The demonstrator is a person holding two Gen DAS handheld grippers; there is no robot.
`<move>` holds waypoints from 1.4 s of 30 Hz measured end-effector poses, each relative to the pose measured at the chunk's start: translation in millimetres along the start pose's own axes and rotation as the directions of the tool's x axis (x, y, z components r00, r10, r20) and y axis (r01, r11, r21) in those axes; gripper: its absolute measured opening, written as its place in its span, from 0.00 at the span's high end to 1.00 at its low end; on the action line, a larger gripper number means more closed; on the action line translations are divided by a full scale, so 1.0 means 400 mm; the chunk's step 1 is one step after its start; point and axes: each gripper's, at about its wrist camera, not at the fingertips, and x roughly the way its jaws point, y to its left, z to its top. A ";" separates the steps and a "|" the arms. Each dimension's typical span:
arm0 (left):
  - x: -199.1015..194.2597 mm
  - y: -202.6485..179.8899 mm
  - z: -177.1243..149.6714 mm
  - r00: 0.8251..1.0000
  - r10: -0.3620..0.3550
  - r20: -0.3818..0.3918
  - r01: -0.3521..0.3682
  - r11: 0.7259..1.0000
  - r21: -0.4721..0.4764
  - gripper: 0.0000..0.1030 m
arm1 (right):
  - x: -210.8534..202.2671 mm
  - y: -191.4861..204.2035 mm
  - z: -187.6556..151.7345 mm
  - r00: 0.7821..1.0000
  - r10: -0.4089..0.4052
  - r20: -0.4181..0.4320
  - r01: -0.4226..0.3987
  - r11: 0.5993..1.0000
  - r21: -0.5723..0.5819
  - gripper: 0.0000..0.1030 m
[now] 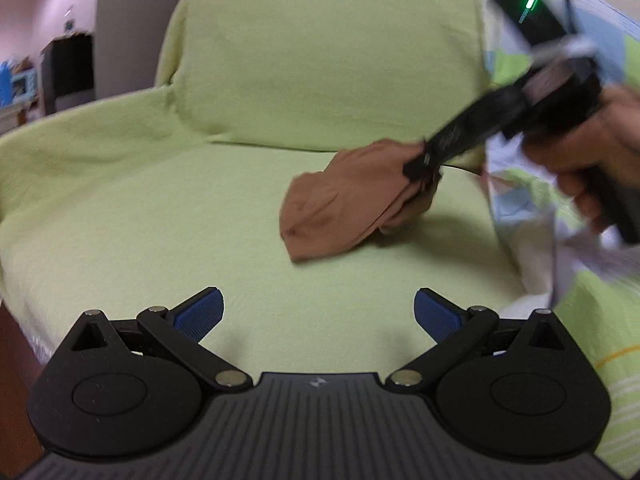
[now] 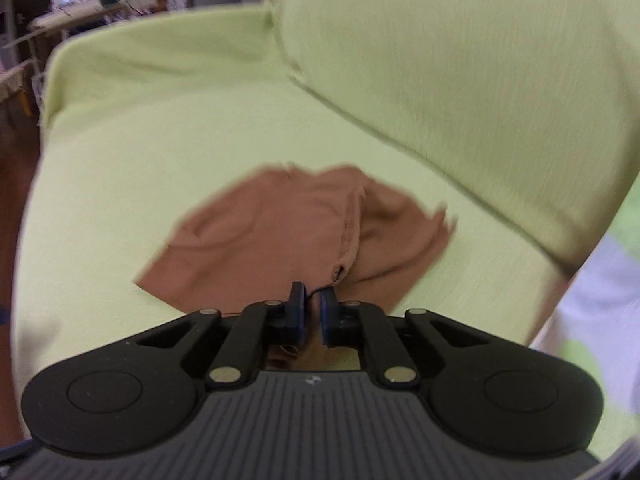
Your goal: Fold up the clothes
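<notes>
Garment (image 2: 280, 236), brown and crumpled, lay on the seat of a sofa draped in a light green cover (image 1: 168, 208), near the backrest. The right gripper (image 2: 313, 304) had its jaws drawn together at the near edge of the cloth, and its blue pads (image 2: 326, 312) pinched that edge. From the left wrist view, a hand (image 1: 588, 160) held this gripper from the right side. The left gripper (image 1: 319, 312) hung over bare cover nearer the front edge, jaws spread wide, apart from the garment.
</notes>
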 end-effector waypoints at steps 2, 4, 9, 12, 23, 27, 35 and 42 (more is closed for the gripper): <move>-0.016 -0.025 0.007 0.999 -0.030 0.018 0.030 0.999 0.041 0.01 | -0.088 0.010 -0.016 0.999 0.019 0.029 -0.019 1.000 -0.007 0.94; -0.048 -0.060 0.015 0.991 -0.117 0.063 0.111 0.990 0.086 0.01 | -0.219 0.009 -0.050 0.998 0.046 0.053 -0.046 0.999 0.007 0.95; -0.135 -0.133 0.042 0.911 -0.387 0.146 0.373 0.921 0.116 0.03 | -0.427 -0.036 -0.119 0.997 0.064 0.053 -0.068 0.994 0.085 0.95; -0.206 -0.187 0.061 0.888 -0.419 0.188 0.396 0.906 0.148 0.03 | -0.559 -0.046 -0.143 0.997 0.027 0.074 -0.033 0.996 0.080 0.99; -0.354 -0.342 0.081 0.873 -0.461 0.157 0.419 0.875 0.242 0.02 | -0.998 -0.090 -0.303 0.971 -0.156 0.179 0.139 0.985 0.104 0.99; -0.388 -0.387 0.057 0.865 -0.489 0.112 0.437 0.845 0.309 0.02 | -1.090 -0.143 -0.432 0.960 -0.230 0.157 0.196 0.958 0.210 0.99; -0.391 -0.499 -0.007 0.847 -0.531 -0.004 0.494 0.785 0.374 0.02 | -1.217 -0.285 -0.775 0.902 -0.432 -0.017 0.398 0.814 0.423 0.99; -0.432 -0.591 -0.015 0.826 -0.561 -0.054 0.526 0.735 0.427 0.02 | -1.322 -0.290 -1.015 0.834 -0.534 -0.137 0.523 0.687 0.505 0.99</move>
